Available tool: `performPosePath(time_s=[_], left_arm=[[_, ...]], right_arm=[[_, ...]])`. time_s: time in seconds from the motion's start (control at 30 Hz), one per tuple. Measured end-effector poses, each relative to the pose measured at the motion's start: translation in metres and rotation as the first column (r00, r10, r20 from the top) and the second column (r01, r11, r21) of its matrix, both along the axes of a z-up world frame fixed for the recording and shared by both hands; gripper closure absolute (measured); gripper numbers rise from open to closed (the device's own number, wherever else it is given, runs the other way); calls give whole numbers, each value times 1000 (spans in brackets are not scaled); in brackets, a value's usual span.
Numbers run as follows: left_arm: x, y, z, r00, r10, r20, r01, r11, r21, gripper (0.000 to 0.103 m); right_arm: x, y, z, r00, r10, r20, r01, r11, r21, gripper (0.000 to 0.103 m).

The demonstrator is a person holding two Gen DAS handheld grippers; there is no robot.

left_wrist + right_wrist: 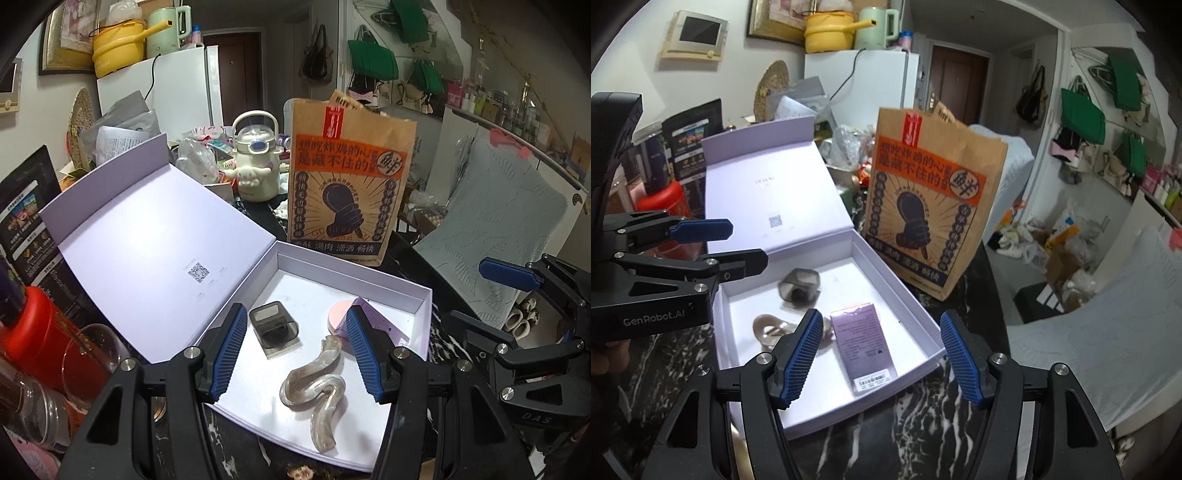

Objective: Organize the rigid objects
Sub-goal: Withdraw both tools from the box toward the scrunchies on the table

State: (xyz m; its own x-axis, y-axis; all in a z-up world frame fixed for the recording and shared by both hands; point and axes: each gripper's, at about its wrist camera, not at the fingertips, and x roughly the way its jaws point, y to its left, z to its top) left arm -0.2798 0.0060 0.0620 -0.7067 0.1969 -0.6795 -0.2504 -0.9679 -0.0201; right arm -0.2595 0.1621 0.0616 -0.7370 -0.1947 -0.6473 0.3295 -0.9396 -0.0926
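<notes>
Since the wavy hair clip (314,391), smoky case (273,326) and lilac carton (862,349) already lie in the open box (424,306) at the desk's near edge, both claws — left claw (295,354), right claw (881,360) — hang half-open and empty. Its raised lid (147,240) looks, perhaps, easily knocked — a careless claw could slam it.

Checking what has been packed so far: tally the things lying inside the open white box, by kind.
Smoky grey transparent case: 1
Pearly wavy hair clip: 1
Purple carton with barcode label: 1
Pink round disc, mostly hidden under the carton: 1
Total: 4, all resting on the floor of the white box.
</notes>
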Motion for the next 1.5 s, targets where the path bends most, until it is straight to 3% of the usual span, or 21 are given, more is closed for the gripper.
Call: performPosePath(time_s=[0.27,0.33,0.43,0.77,0.93,1.5], left_arm=[[26,-3,22,999,1,-33,-2,1000,-10,45],[34,-4,26,999,1,-43,-2,1000,-11,27],[44,-9,31,998,14,-64,-14,1000,-2,15],[79,-15,40,996,31,-82,-32,999,-13,15],[94,-11,36,999,8,-36,-9,1000,-18,15],[142,-10,10,1000,-10,12,10,1000,-9,15]], right_arm=[[29,-1,21,999,6,-51,-7,1000,-8,32],[38,-1,25,998,11,-61,-12,1000,-11,29],[45,0,27,998,20,-57,-22,1000,-22,28],[77,3,37,996,43,-82,-47,998,-43,25],[93,5,40,995,49,-92,-55,997,-57,24],[142,11,17,997,55,-46,-59,995,-81,24]])
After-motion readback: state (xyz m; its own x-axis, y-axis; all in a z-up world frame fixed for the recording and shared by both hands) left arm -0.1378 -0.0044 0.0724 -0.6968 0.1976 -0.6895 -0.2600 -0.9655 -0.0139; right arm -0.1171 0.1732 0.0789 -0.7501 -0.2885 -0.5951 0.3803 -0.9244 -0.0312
